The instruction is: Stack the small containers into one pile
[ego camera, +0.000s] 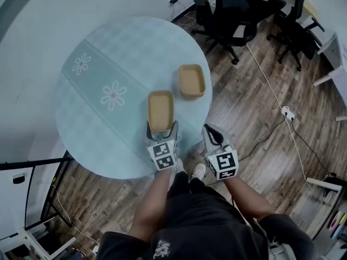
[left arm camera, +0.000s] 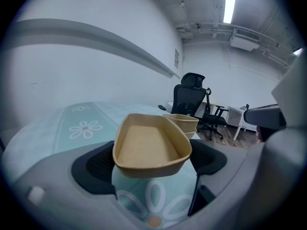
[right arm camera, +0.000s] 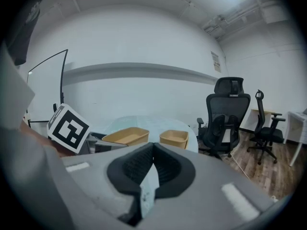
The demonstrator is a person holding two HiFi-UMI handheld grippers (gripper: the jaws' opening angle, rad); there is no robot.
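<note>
A tan oblong container (ego camera: 160,110) (left arm camera: 150,147) lies lengthwise near the round table's front edge. My left gripper (ego camera: 161,127) (left arm camera: 151,163) has its jaws wide around the container's near end, and both pads meet its side walls. Whether it is lifted off the cloth I cannot tell. A second tan container (ego camera: 191,81) (left arm camera: 182,122) (right arm camera: 173,138) stands further right and back on the table; it looks like two nested together. My right gripper (ego camera: 213,132) (right arm camera: 152,152) is shut and empty, hanging off the table's front right edge above the floor.
The round table (ego camera: 92,123) carries a pale green checked cloth with white flowers (ego camera: 113,95). Black office chairs (ego camera: 233,12) stand on the wooden floor beyond the table, with cables and a power strip (ego camera: 287,113) at the right. A white wall lies to the left.
</note>
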